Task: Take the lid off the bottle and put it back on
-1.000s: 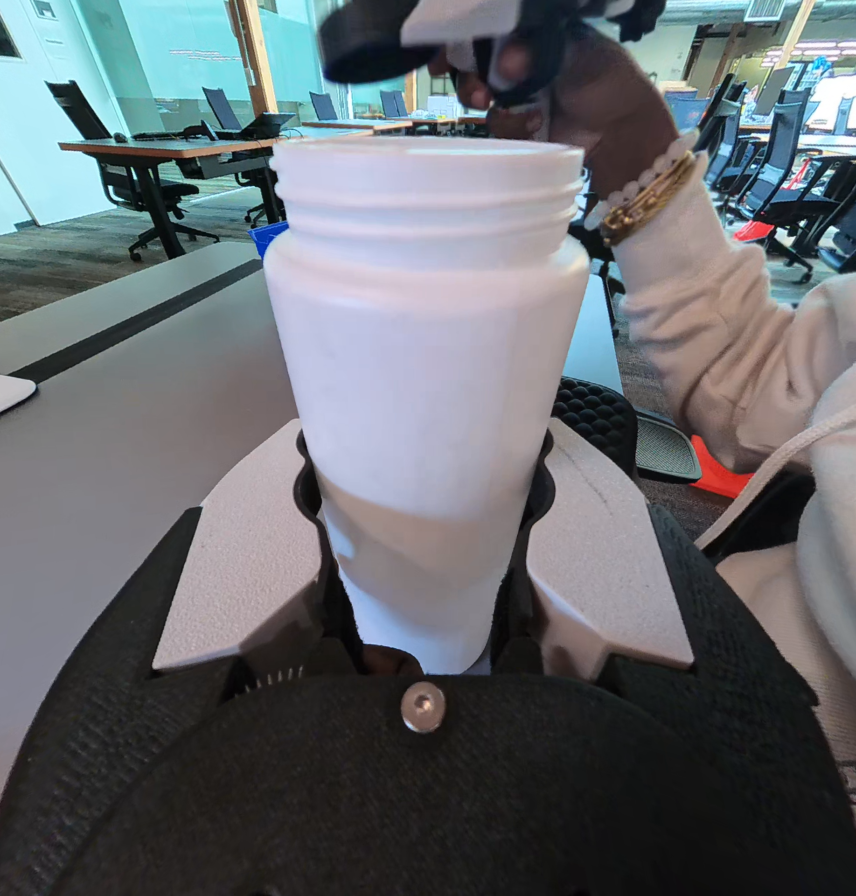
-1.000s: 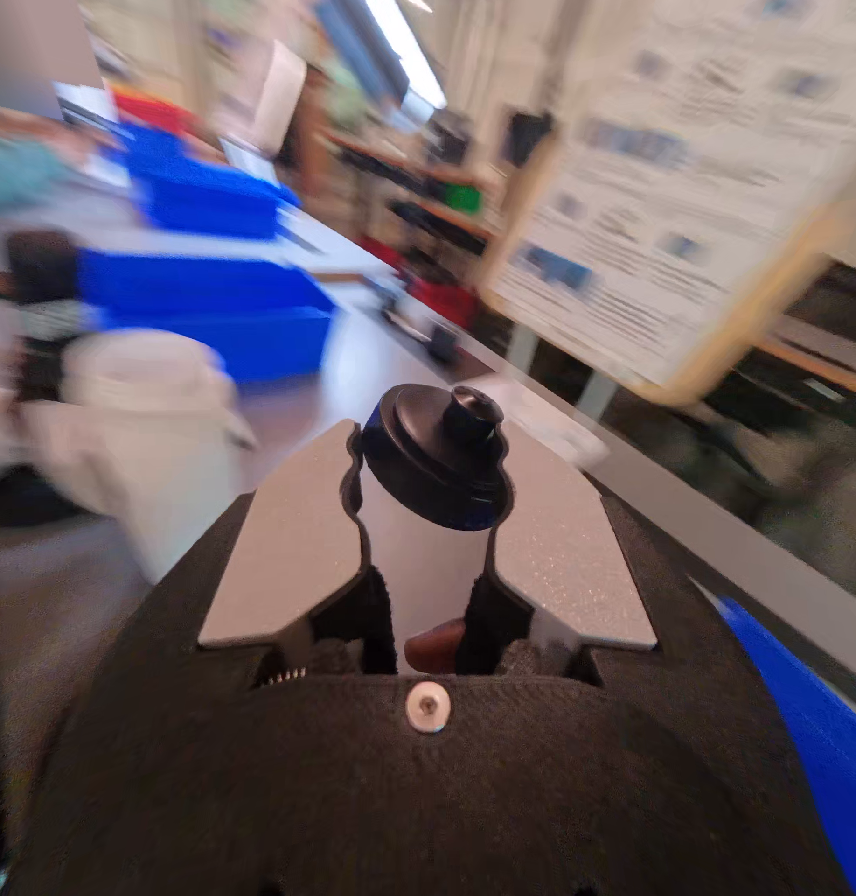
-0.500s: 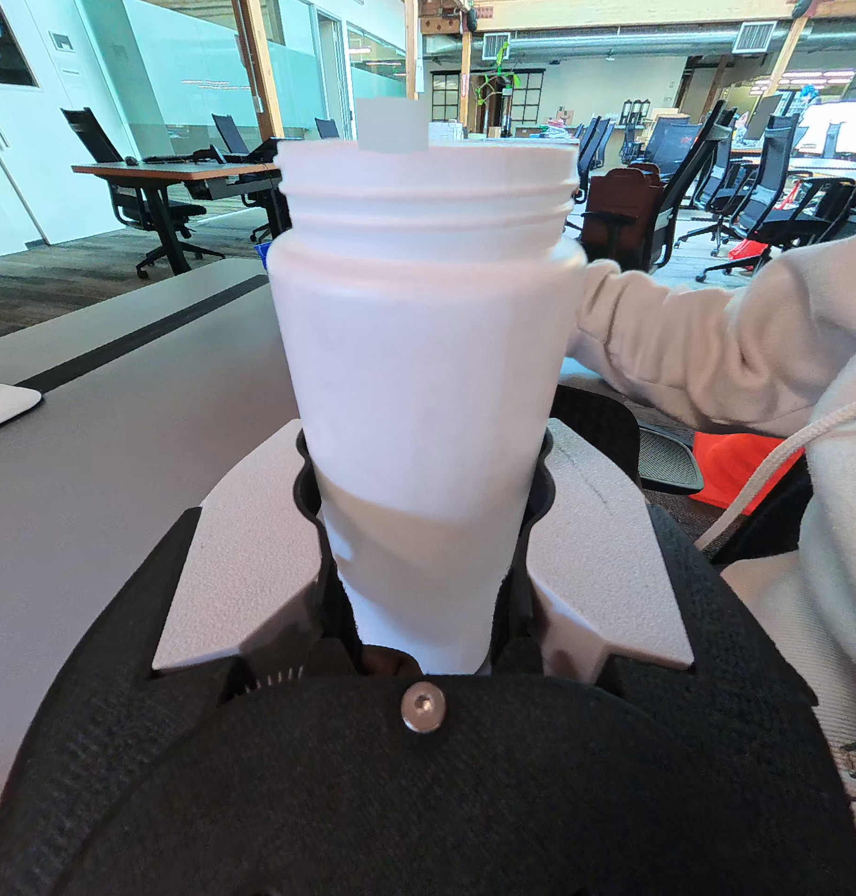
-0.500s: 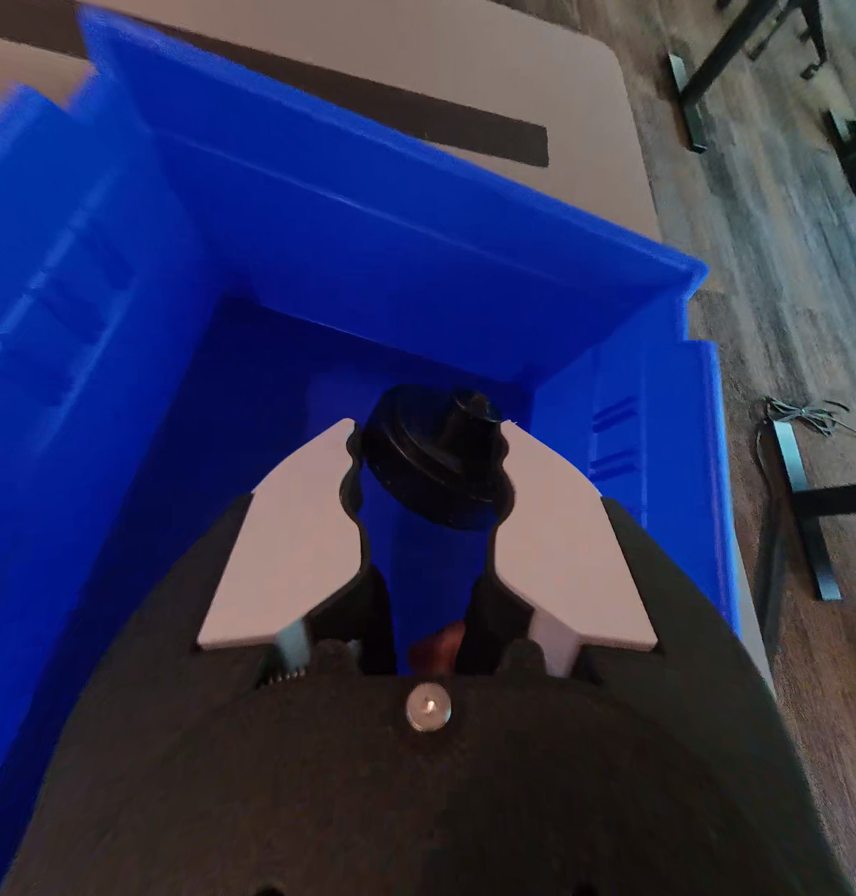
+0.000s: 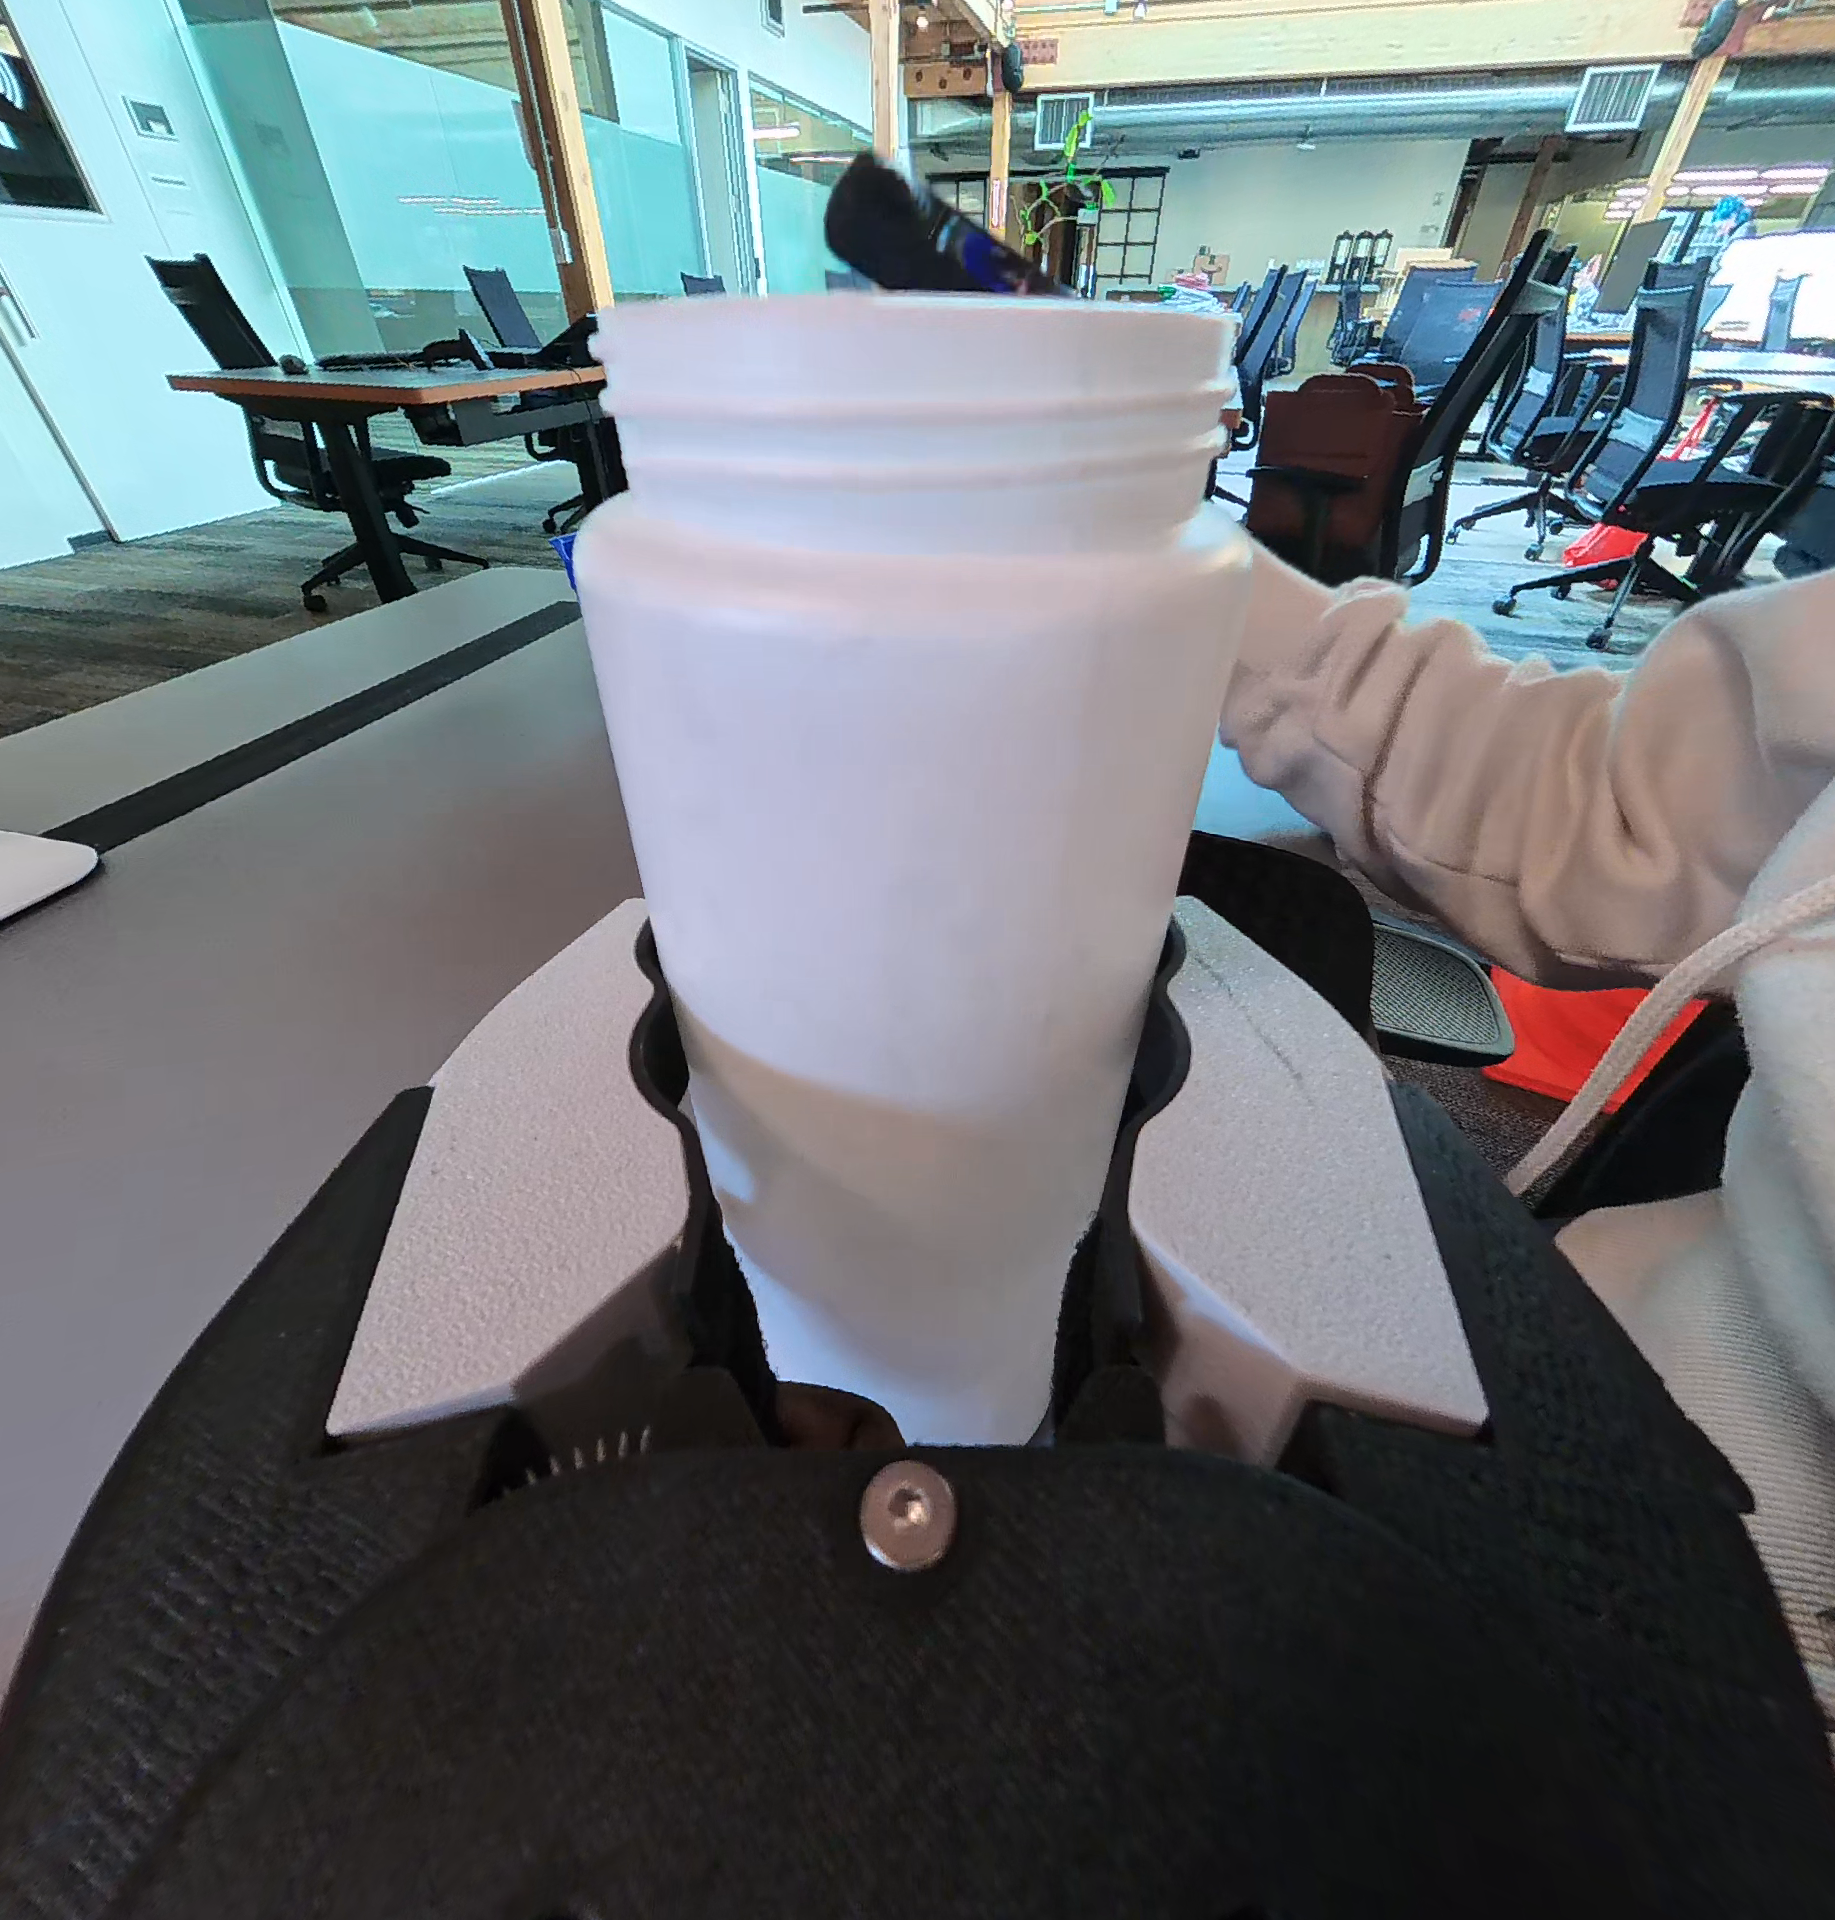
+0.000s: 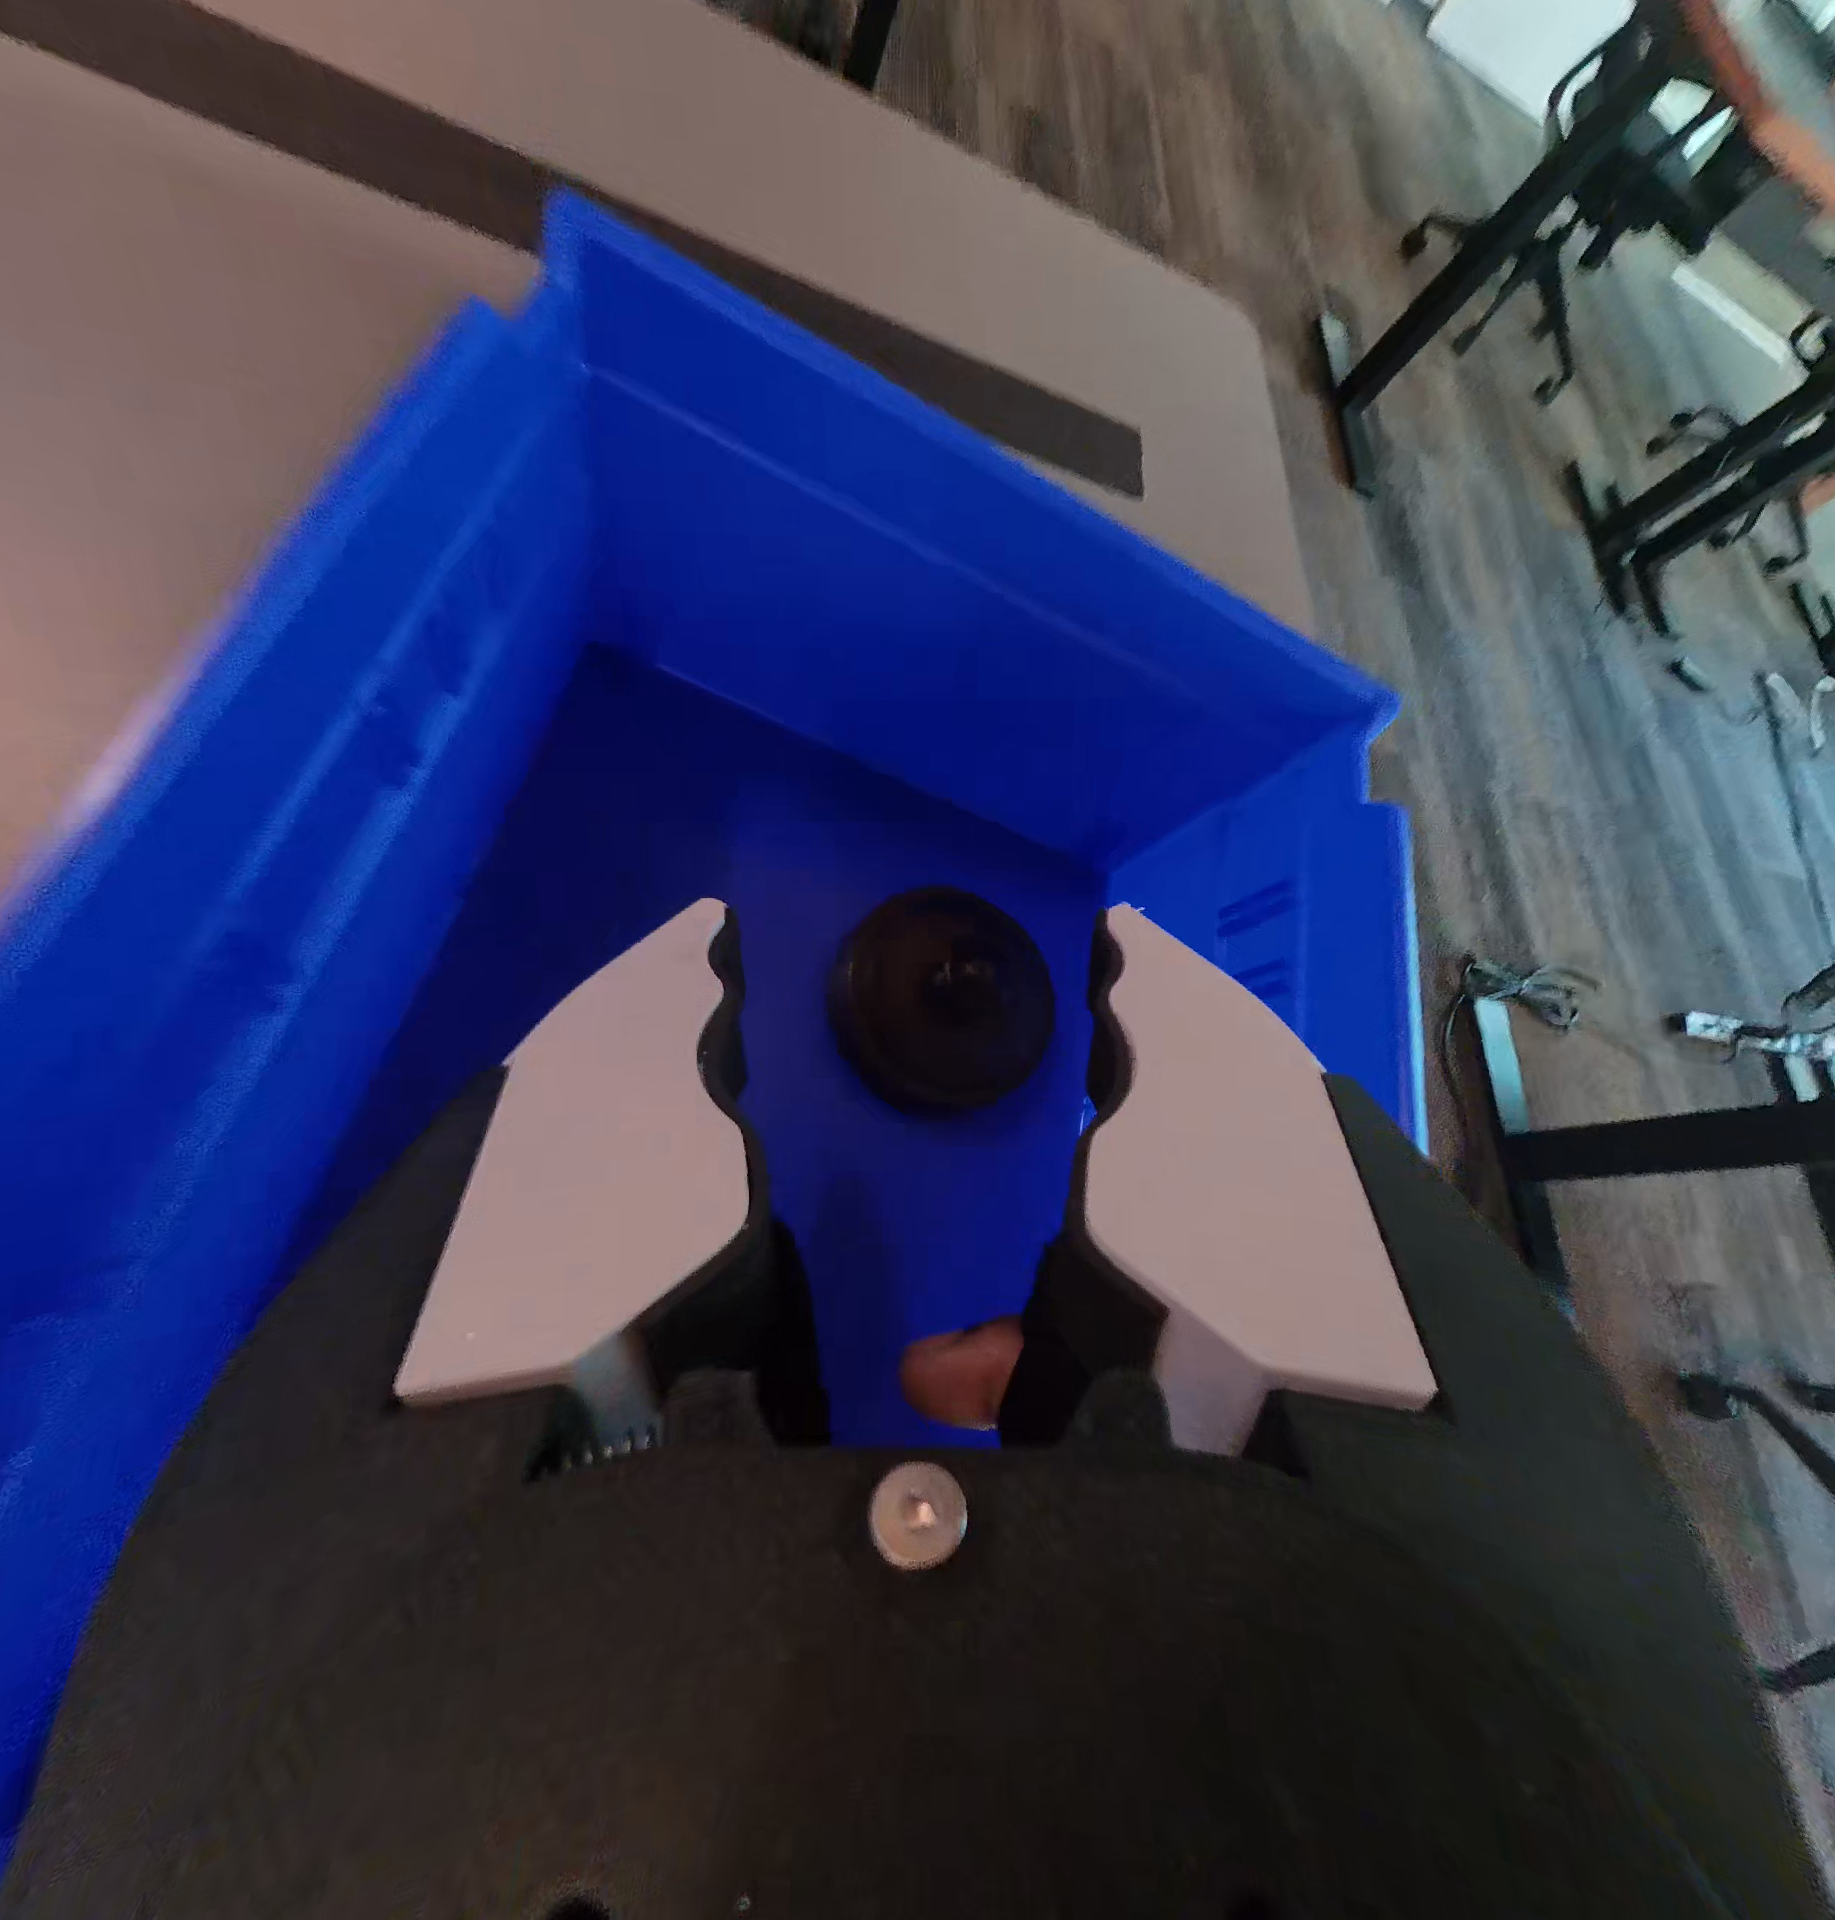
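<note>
One white bottle (image 5: 908, 748), uncapped and upright, clamped low on its body between both fingers of the left gripper (image 5: 908, 1039). Right gripper (image 6: 913, 997) spread wide, gripping nothing, hovering over one blue bin (image 6: 892, 582). One black lid (image 6: 942, 995) on the bin floor, below and between the parted jaws, touching neither.

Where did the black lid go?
In the right wrist view, the black lid lies inside the blue bin, below the open right gripper.
</note>
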Motion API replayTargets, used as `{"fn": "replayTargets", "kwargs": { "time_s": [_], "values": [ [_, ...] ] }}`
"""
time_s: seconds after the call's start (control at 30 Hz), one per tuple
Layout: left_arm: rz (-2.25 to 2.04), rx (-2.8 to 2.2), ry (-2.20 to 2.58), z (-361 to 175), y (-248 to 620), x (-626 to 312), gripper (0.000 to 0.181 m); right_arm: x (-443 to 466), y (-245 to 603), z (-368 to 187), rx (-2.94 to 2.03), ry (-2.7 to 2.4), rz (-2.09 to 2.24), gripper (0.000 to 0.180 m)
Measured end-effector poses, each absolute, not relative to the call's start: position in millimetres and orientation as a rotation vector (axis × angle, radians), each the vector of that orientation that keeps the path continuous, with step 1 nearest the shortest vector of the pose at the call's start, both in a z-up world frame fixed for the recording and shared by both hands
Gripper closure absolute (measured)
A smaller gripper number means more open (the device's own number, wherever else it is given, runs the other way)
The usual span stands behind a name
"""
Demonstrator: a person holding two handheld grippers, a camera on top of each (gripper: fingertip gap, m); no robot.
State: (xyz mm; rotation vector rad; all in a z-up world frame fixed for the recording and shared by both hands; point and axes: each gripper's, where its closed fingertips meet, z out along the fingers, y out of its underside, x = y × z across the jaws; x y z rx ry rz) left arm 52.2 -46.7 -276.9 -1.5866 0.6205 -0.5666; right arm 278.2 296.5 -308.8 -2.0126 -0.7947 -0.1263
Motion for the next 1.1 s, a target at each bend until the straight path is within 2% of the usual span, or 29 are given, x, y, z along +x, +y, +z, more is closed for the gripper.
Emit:
{"fn": "replayTargets", "kwargs": {
  "time_s": [0.27, 0.37, 0.43, 0.53, 0.6, 0.63, 0.73, 0.87, 0.93, 1.0, 1.03, 1.1],
  "values": [
    [-0.565, -1.583, 0.619, -277, -47, 52, 0.094, 240, 241, -227, -1.749, -0.883, -0.287, 0.118],
    [-0.564, -1.582, 0.618, -277, -46, 52, 0.094, 209, 205, -204, -1.663, -0.976, -0.228, 0.118],
    [-0.565, -1.580, 0.618, -277, -46, 52, 0.094, 166, 159, -191, -1.560, -1.151, 0.001, 0.119],
    [-0.561, -1.578, 0.620, -277, -47, 52, 0.094, 102, 35, -169, -1.195, -1.574, 0.546, 0.123],
    [-0.558, -1.576, 0.622, -277, -47, 53, 0.094, 89, -40, -159, -0.915, -1.792, 0.739, 0.125],
    [-0.556, -1.574, 0.623, -277, -47, 53, 0.094, 86, -63, -158, -0.827, -1.858, 0.769, 0.135],
    [-0.546, -1.570, 0.630, -277, -47, 53, 0.094, 69, -93, -169, -0.748, -1.985, 0.718, 0.150],
    [-0.542, -1.558, 0.644, -276, -49, 54, 0.094, 49, -96, -202, -0.800, -2.165, 0.605, 0.146],
    [-0.556, -1.554, 0.648, -276, -50, 54, 0.094, 49, -88, -224, -0.870, -2.264, 0.497, 0.150],
    [-0.629, -1.515, 0.682, -273, -57, 57, 0.093, 53, -97, -223, -0.825, -2.293, 0.558, 0.157],
    [-0.677, -1.484, 0.658, -267, -59, 56, 0.088, 60, -105, -224, -0.797, -2.337, 0.608, 0.165],
    [-0.767, -1.382, 0.517, -245, -58, 42, 0.076, 70, -105, -234, -0.766, -2.358, 0.556, 0.167]
  ]
}}
